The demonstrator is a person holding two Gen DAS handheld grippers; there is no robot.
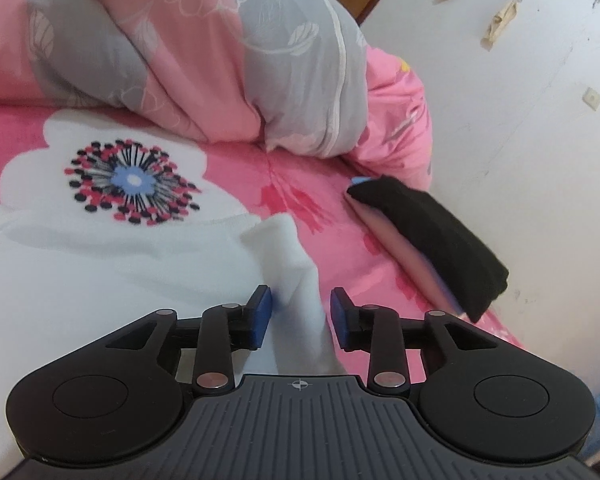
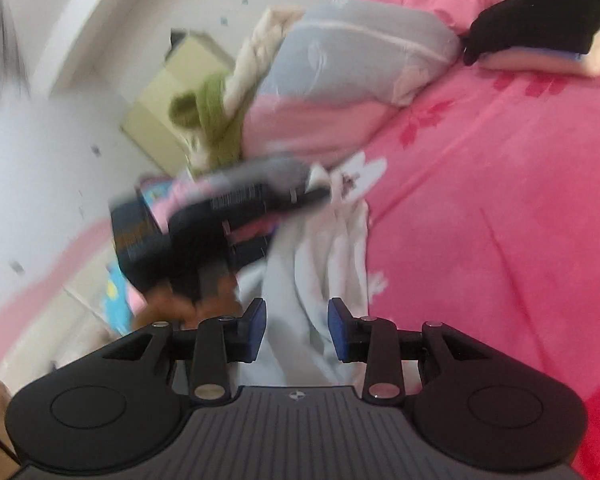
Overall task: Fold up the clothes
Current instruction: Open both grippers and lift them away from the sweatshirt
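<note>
Two blue fingers of the left gripper stand spread around the white garment at the lower middle, on the bed. Right view, blurry: the right gripper is spread too, cloth between. The fold might flop open.

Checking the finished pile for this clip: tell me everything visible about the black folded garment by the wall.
The black folded garment looks like soft, matte knit cloth, folded into a thick oblong bundle. It lies flat on top of a pale pink folded piece, with a bit of blue showing at the far end of the stack. The stack sits on the pink bedsheet at the bed's edge beside the white wall, near the bunched quilt. No gripper touches it.
</note>
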